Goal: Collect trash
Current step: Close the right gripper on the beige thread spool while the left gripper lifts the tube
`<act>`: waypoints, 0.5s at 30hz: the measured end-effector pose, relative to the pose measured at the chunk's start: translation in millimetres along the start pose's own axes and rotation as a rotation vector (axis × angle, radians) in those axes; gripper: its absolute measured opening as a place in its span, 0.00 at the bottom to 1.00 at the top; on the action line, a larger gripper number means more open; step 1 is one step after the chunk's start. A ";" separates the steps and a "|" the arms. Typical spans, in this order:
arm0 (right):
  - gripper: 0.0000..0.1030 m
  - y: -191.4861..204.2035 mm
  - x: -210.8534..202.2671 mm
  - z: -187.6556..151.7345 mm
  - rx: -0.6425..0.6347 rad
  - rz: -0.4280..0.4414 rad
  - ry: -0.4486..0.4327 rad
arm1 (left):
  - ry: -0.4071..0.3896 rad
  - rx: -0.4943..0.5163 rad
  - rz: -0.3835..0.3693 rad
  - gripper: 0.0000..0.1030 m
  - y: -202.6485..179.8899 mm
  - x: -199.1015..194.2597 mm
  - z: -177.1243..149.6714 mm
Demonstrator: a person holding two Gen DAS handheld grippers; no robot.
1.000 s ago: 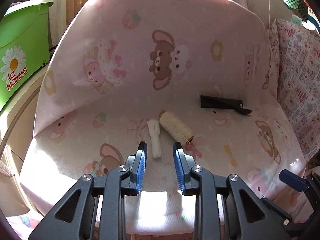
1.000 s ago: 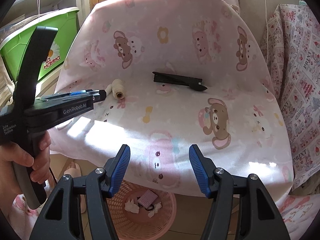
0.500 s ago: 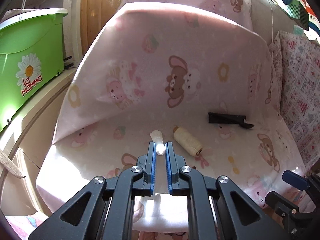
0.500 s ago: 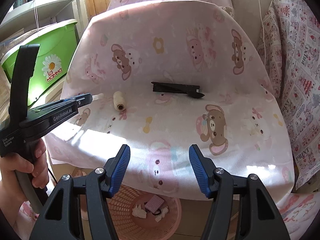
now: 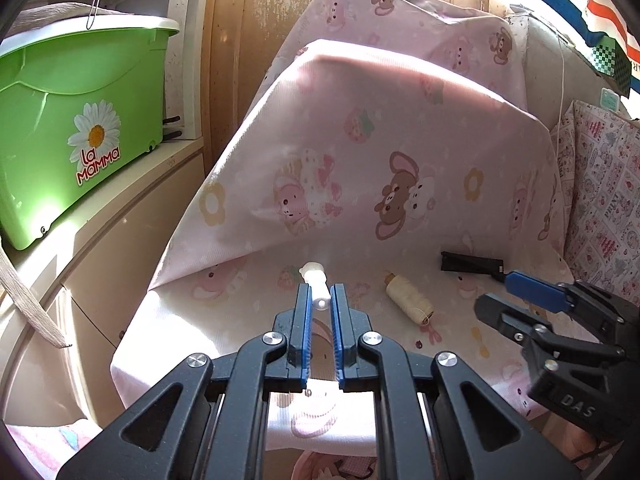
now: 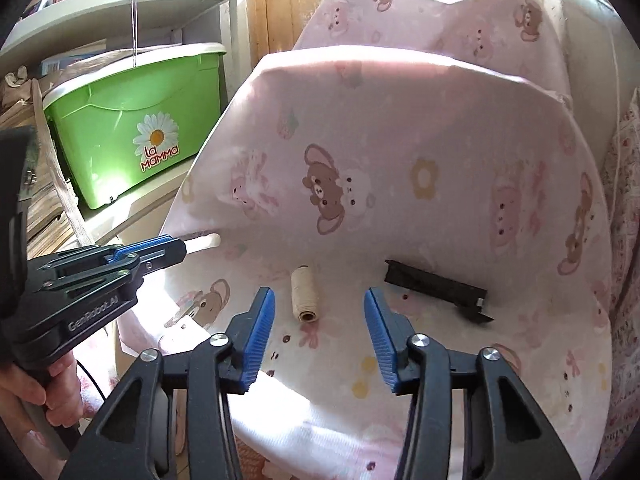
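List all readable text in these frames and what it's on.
"La MaMMa": daisy label on the green bin.
"GenRobot.AI": side of the left claw body.
"DAS": body of the right claw, rest cut off.
Print on the patterned fabric at right: too blurred to read.

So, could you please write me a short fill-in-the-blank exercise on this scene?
1. The left gripper is shut on a small ____ tube.
2. The spool of thread lies ____ the right gripper's closing jaws, untouched.
3. The storage bin on the shelf is ____.

Missing words: white; between; green
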State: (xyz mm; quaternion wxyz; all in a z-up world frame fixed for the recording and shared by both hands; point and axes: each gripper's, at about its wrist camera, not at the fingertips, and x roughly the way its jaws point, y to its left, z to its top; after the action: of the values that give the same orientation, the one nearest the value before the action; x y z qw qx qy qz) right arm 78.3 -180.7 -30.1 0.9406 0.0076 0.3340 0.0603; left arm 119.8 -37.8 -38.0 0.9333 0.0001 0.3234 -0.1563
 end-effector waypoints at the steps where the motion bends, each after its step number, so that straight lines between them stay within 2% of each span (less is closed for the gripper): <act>1: 0.41 0.2 9.8 1.3 0.001 0.017 0.025 | 0.002 0.009 0.009 0.08 -1.5 1.0 -0.9; 7: 0.35 0.0 51.5 -0.5 0.063 0.068 0.122 | 0.015 0.054 0.051 0.08 -4.2 9.4 -2.4; 15: 0.23 1.4 77.2 -1.3 0.080 0.037 0.162 | 0.044 0.014 0.047 0.08 6.9 14.0 -2.1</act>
State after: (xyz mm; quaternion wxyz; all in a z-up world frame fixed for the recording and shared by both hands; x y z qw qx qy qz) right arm 136.7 -170.2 -79.5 0.9082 0.0463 0.4110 0.0649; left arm 130.8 -35.1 -48.8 0.9294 0.0177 0.3425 -0.1367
